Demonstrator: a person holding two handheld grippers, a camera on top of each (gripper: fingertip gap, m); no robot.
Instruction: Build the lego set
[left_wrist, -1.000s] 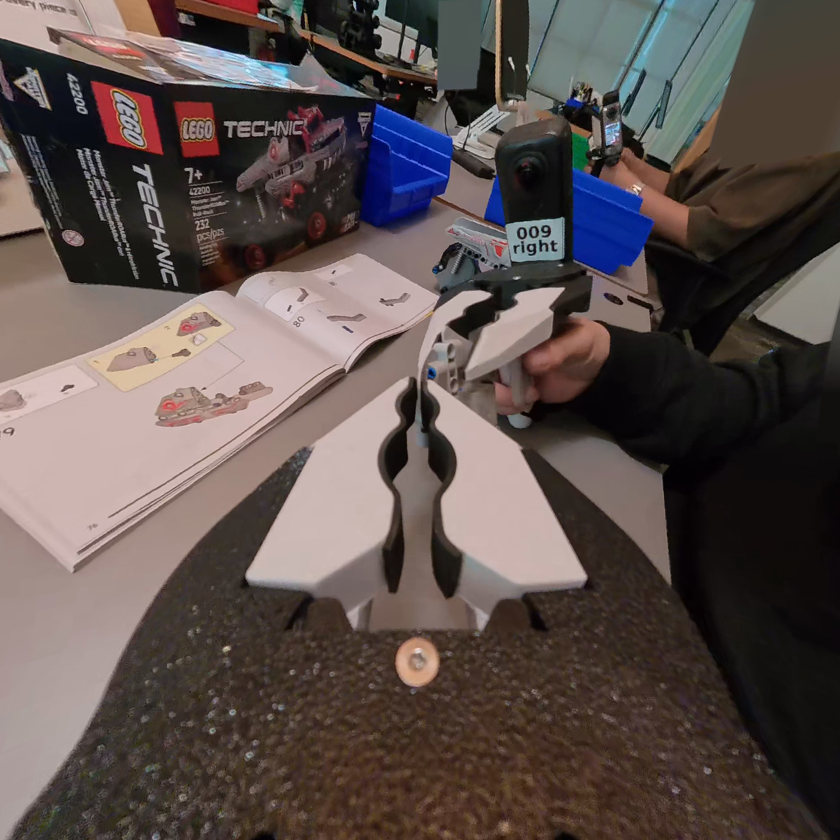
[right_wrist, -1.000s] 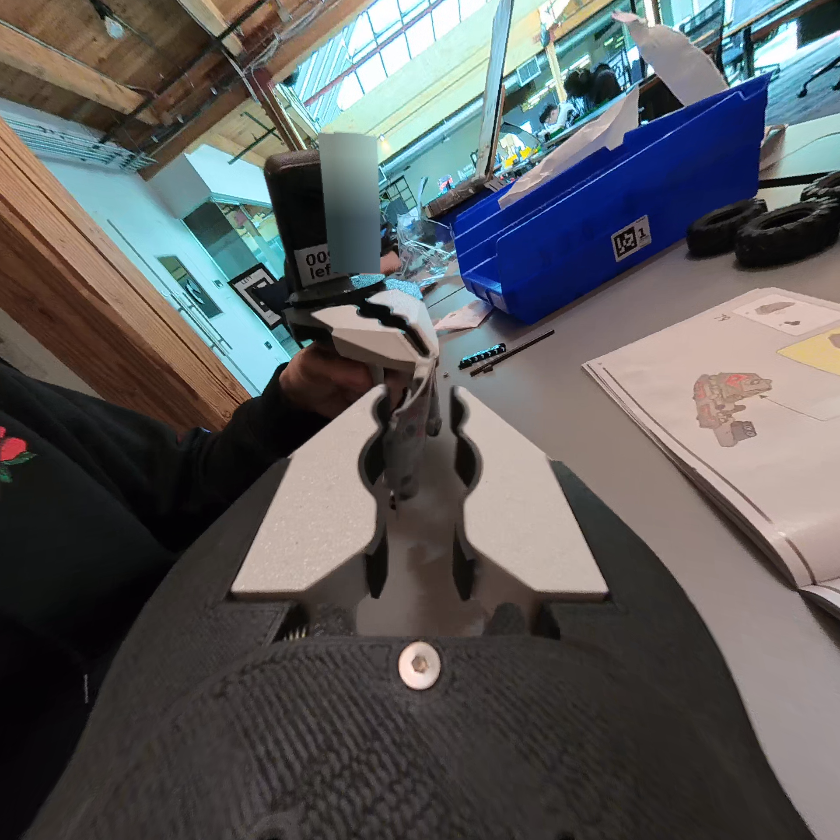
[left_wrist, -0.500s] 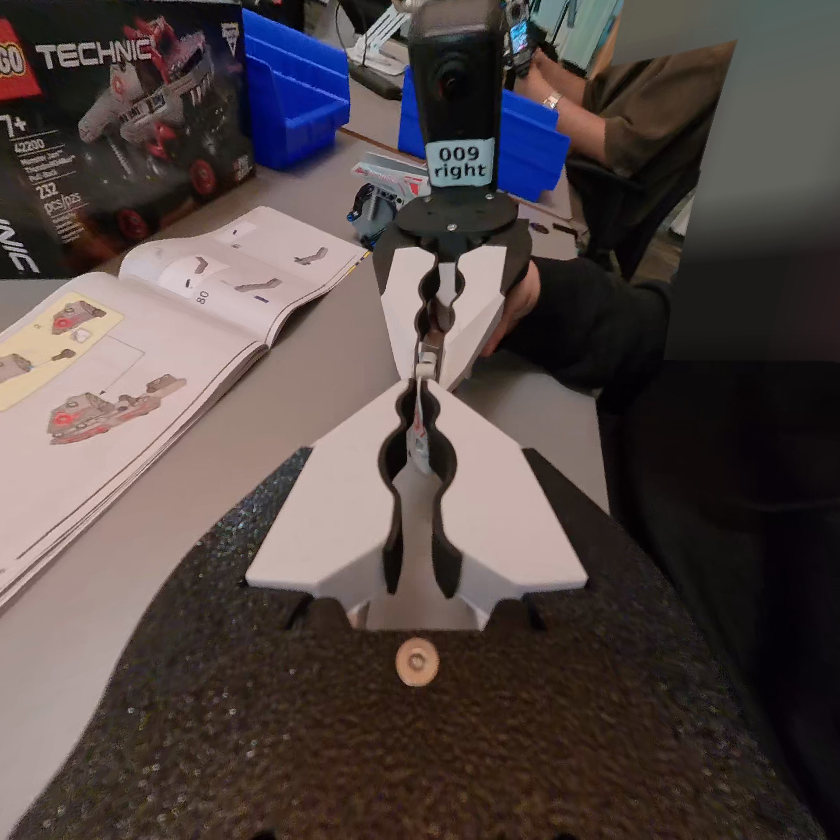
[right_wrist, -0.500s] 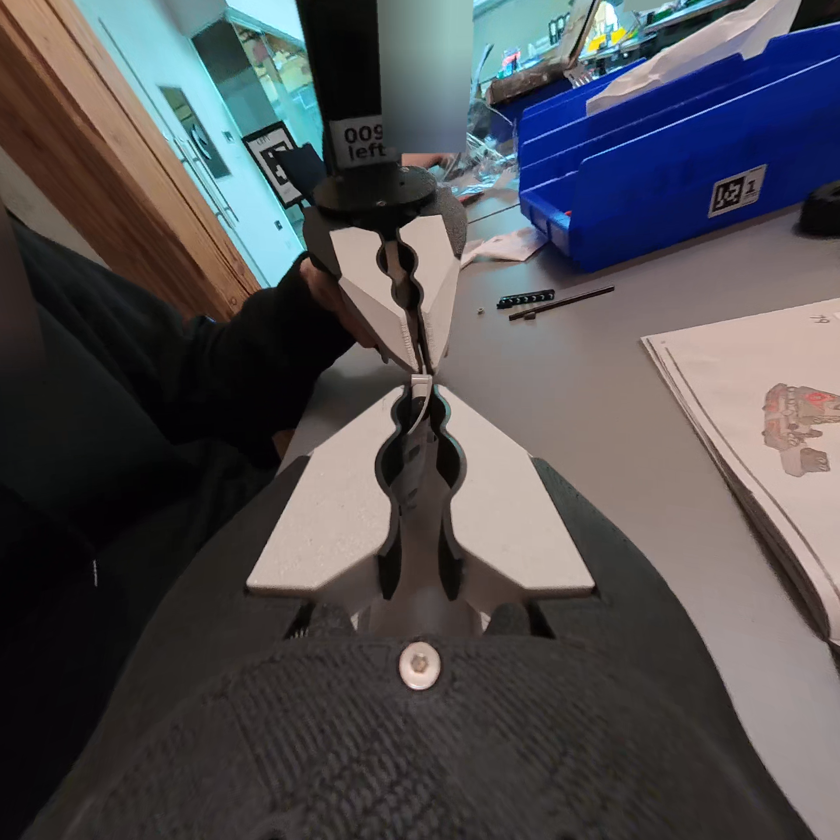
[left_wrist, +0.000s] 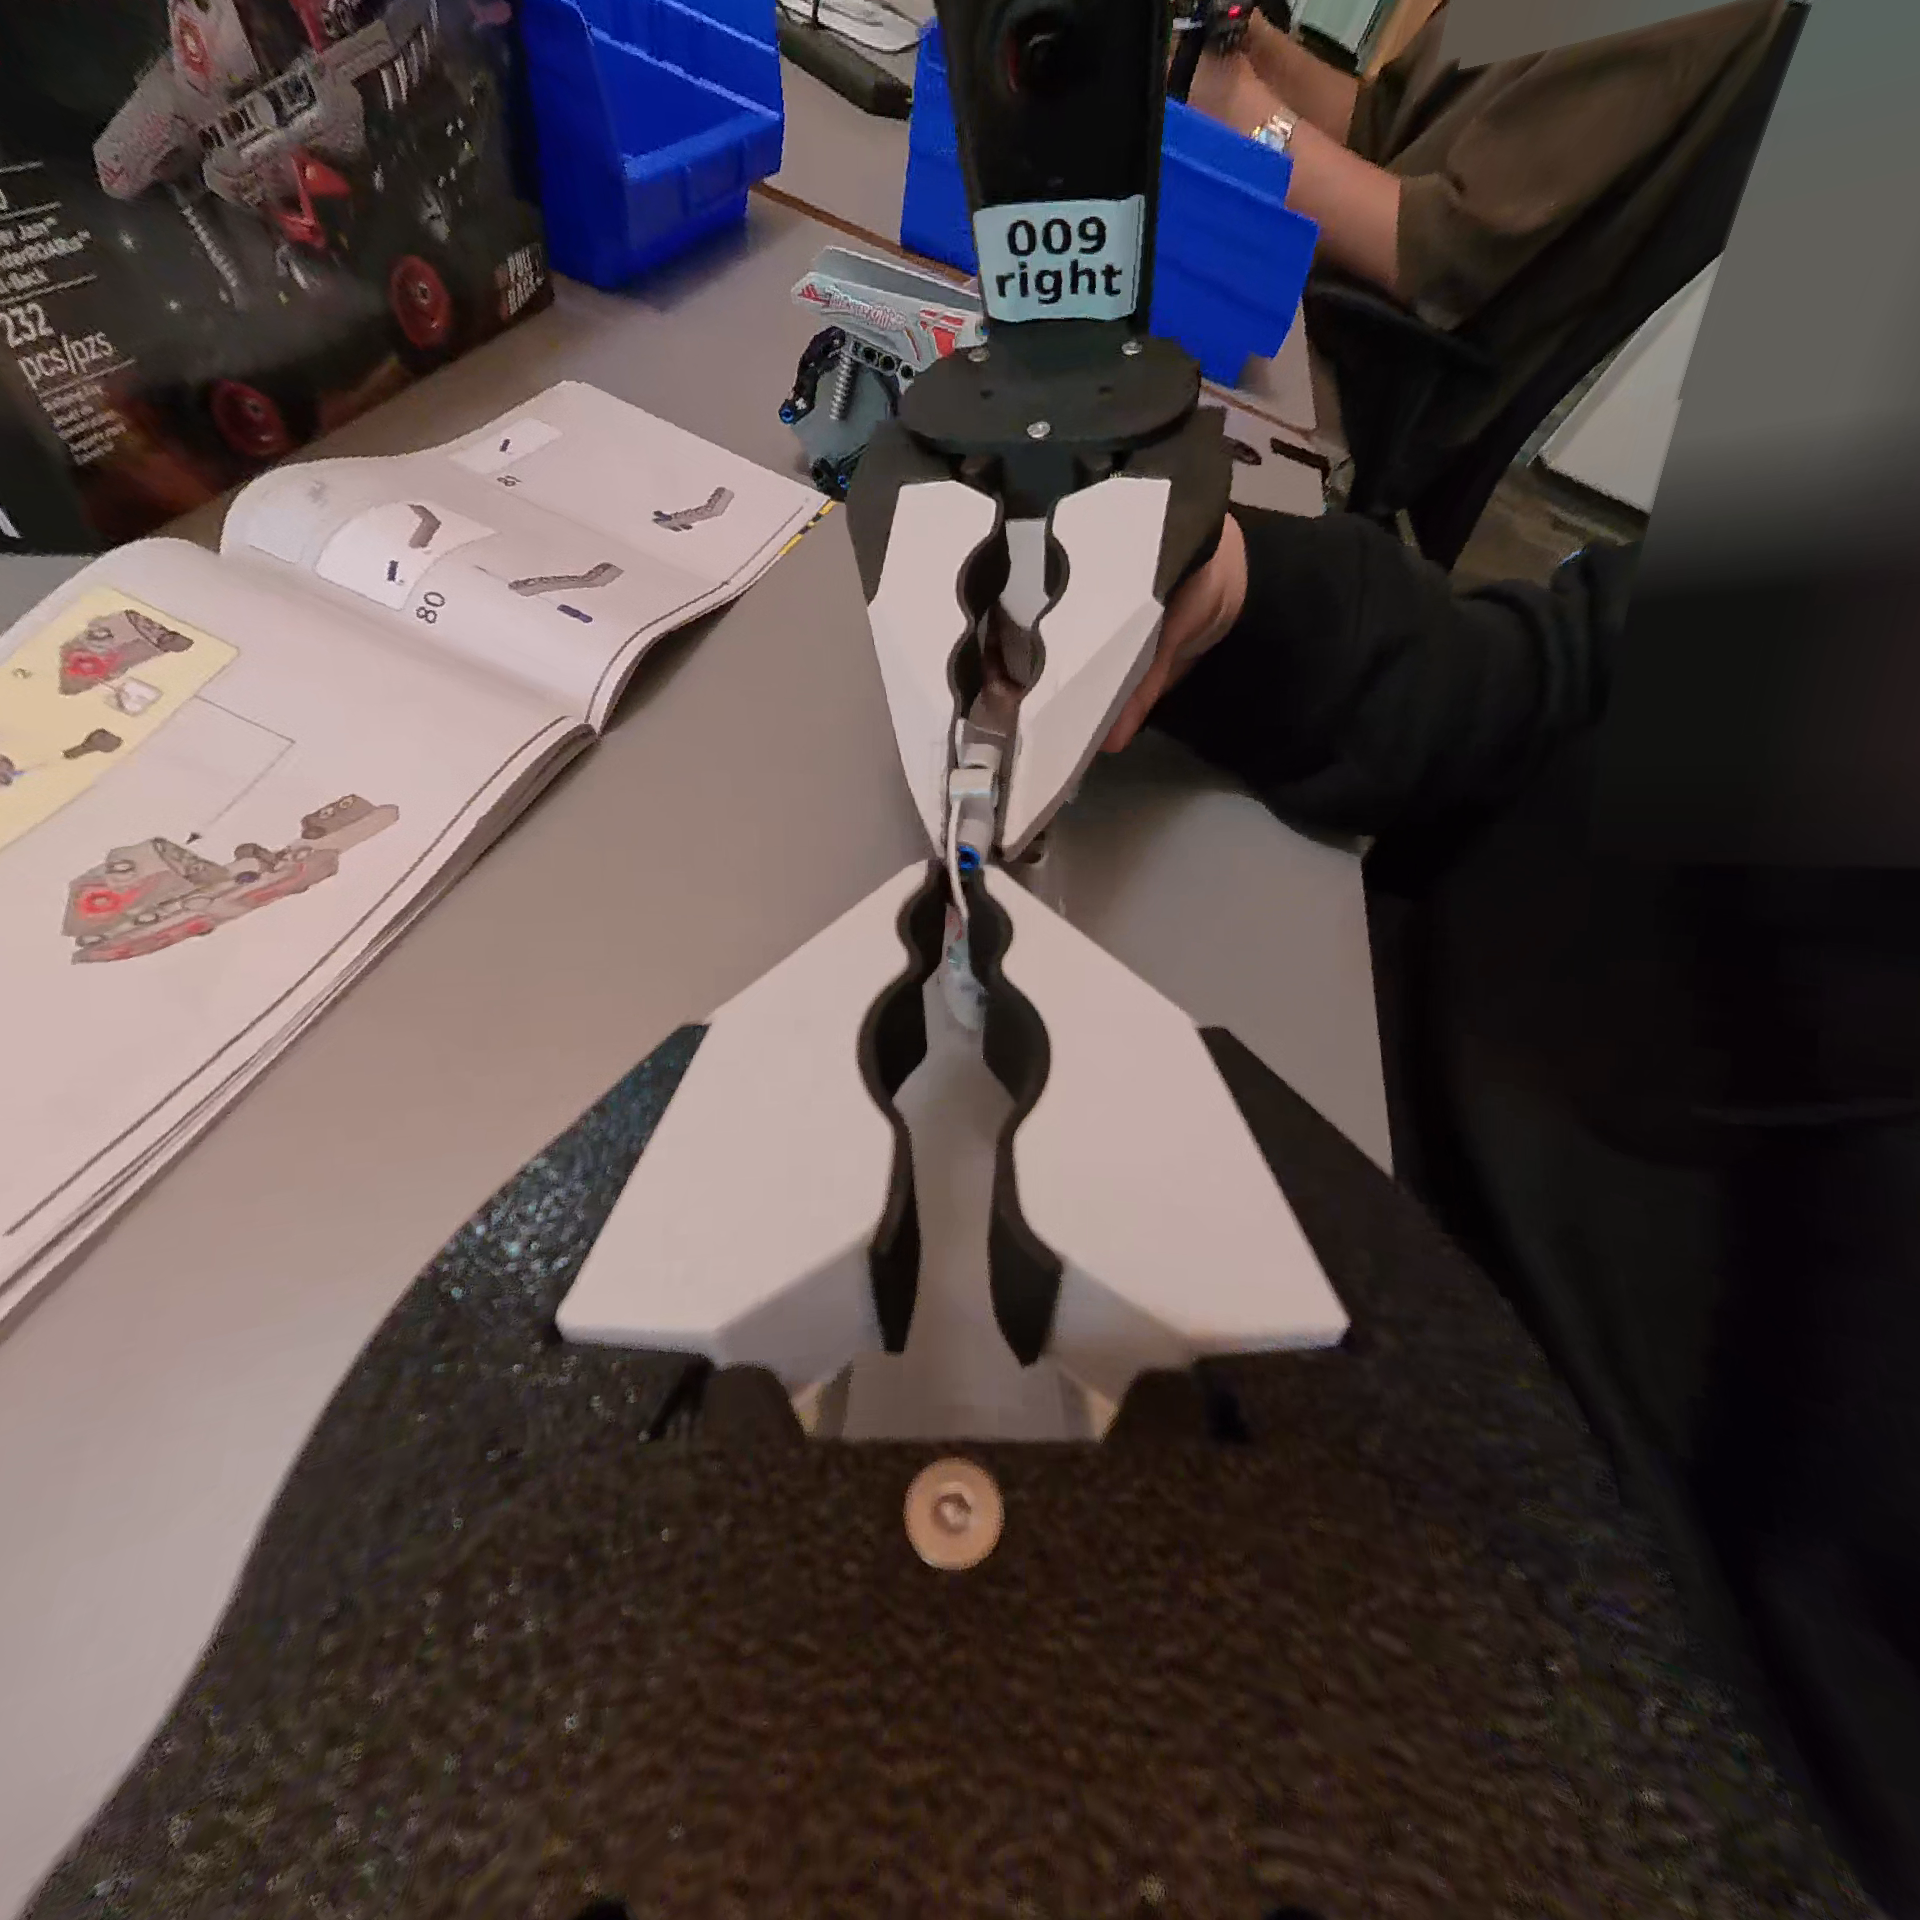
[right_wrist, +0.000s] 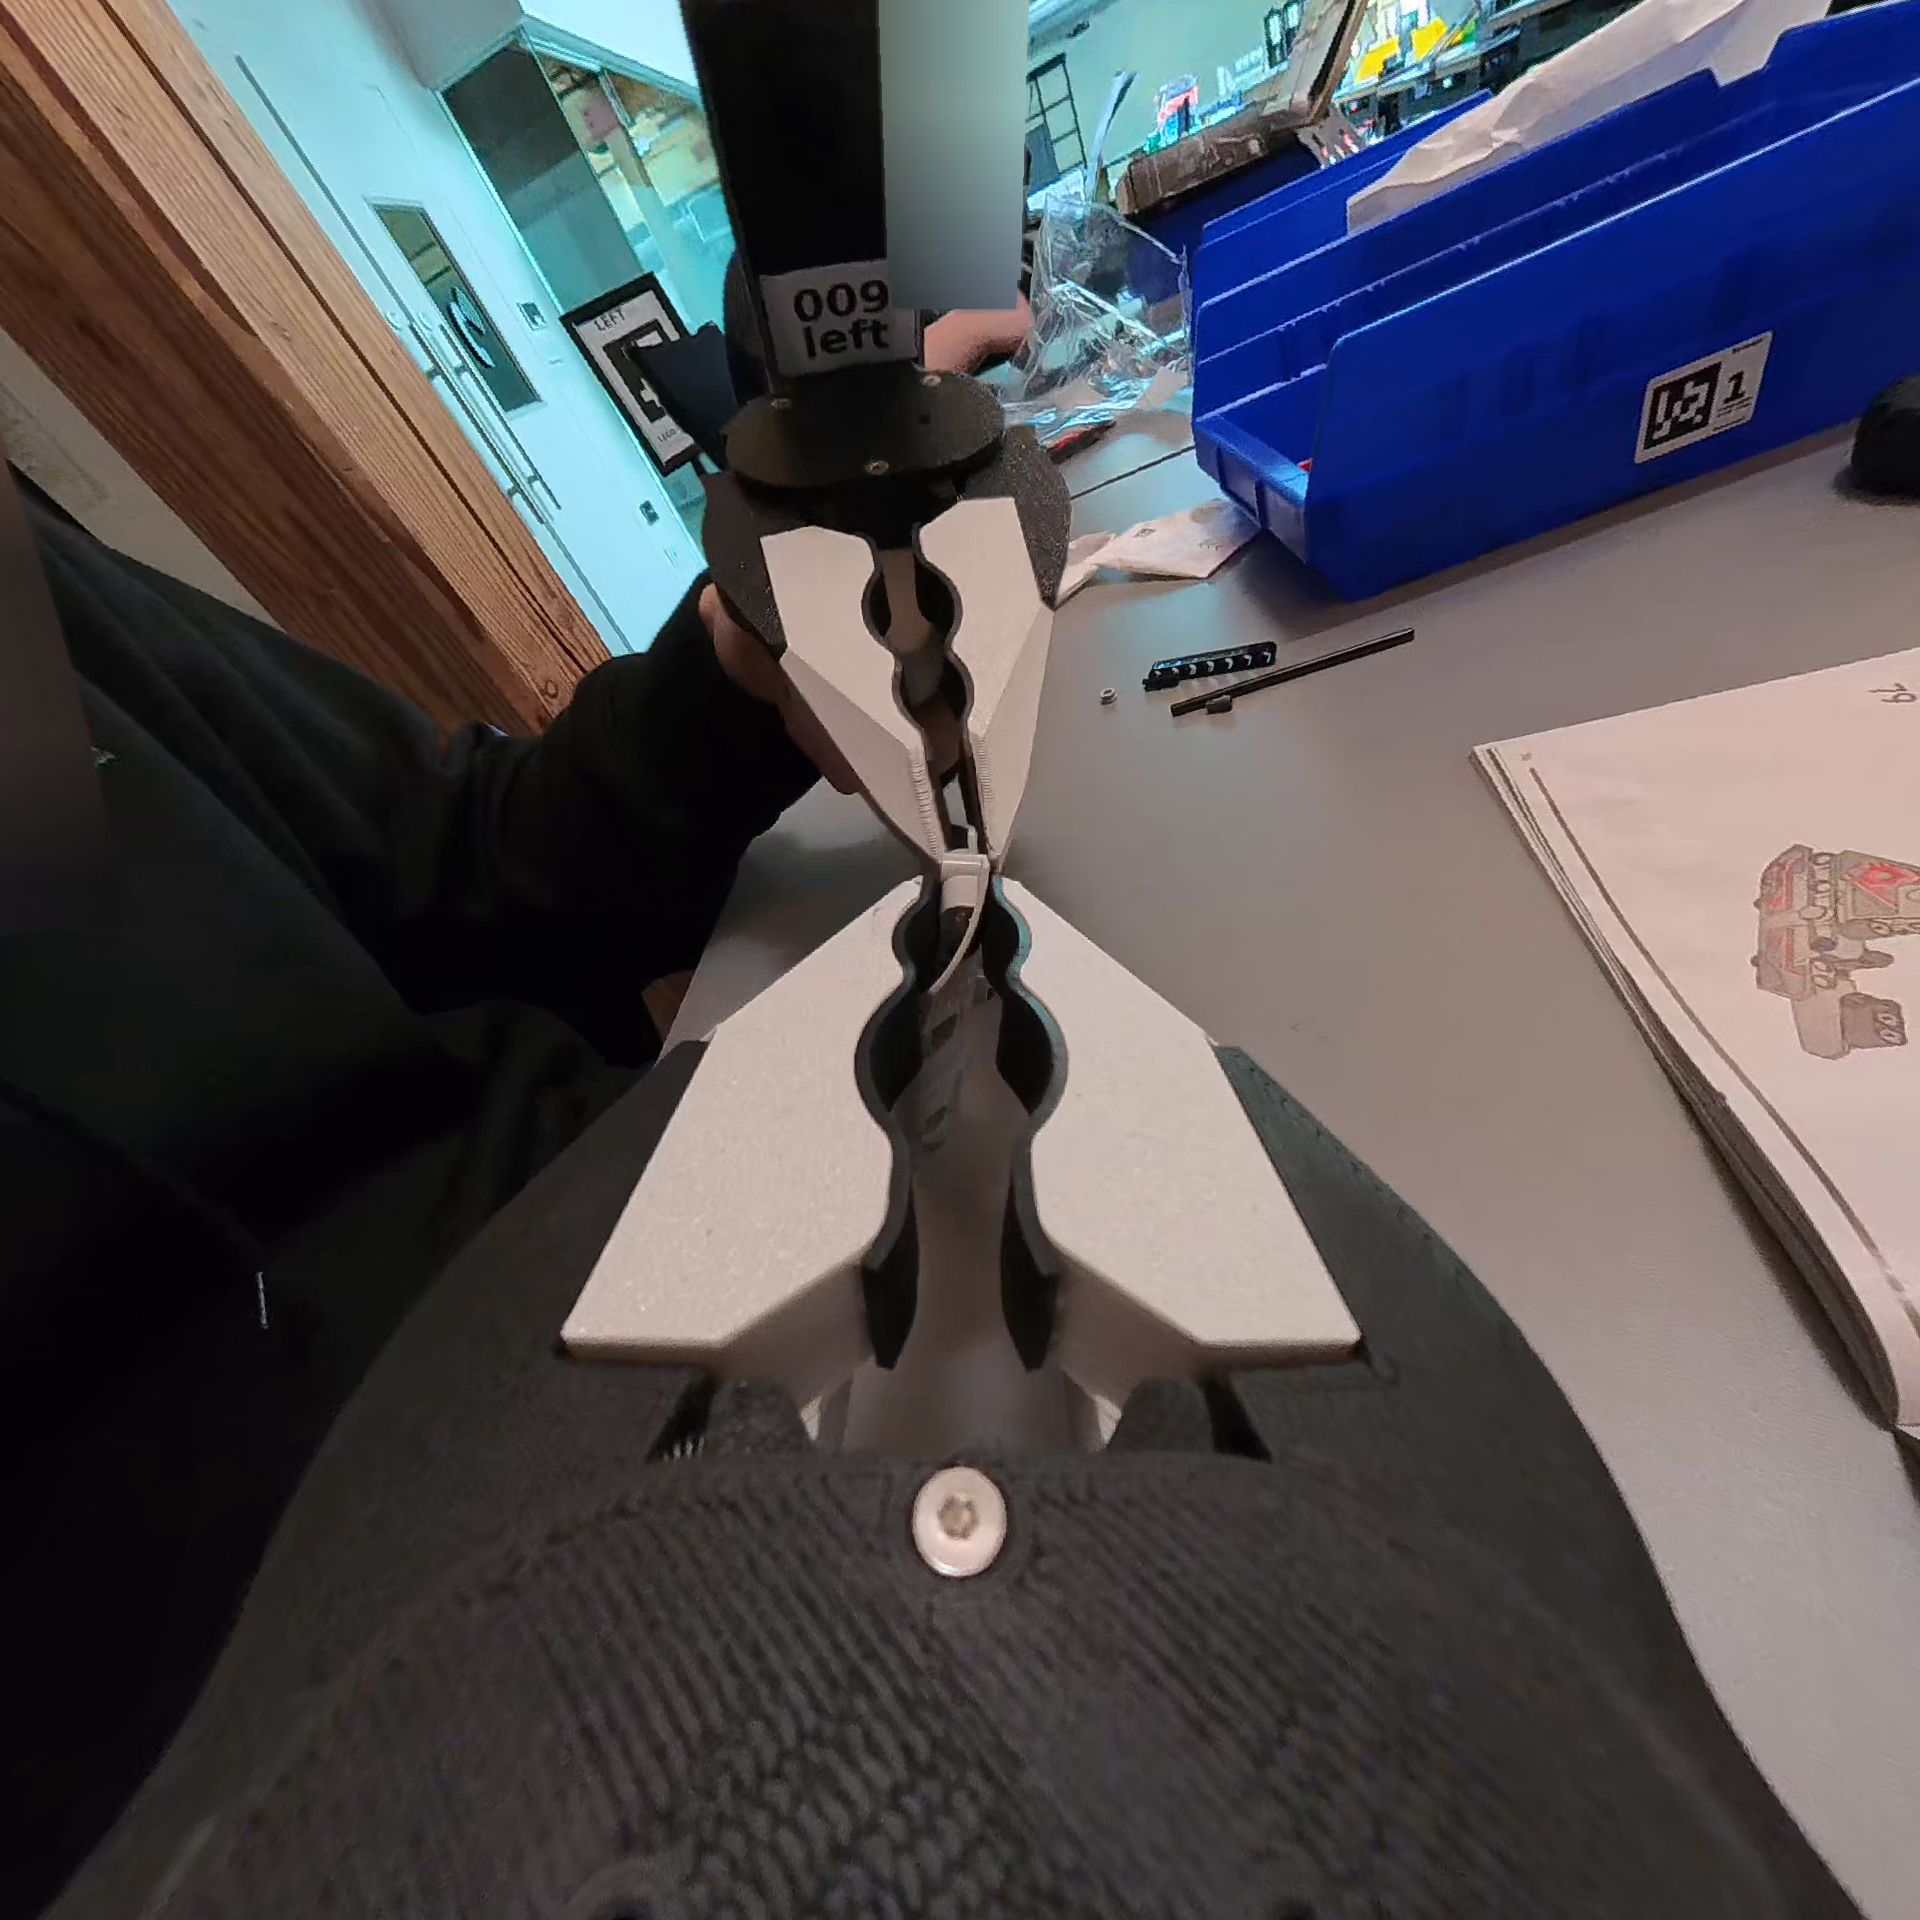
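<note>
Grey table (left_wrist: 675, 852) with the instruction booklet (left_wrist: 312, 727) lying open, blue bins (right_wrist: 1558, 343) at the back. You've got both claws tip to tip above it: your left gripper (left_wrist: 961, 883) is clamped on a thin white lego piece (left_wrist: 961, 966), and your right gripper (right_wrist: 961, 883) is pinched on a small grey lego part (left_wrist: 977, 790), the two meeting right between the tips.
</note>
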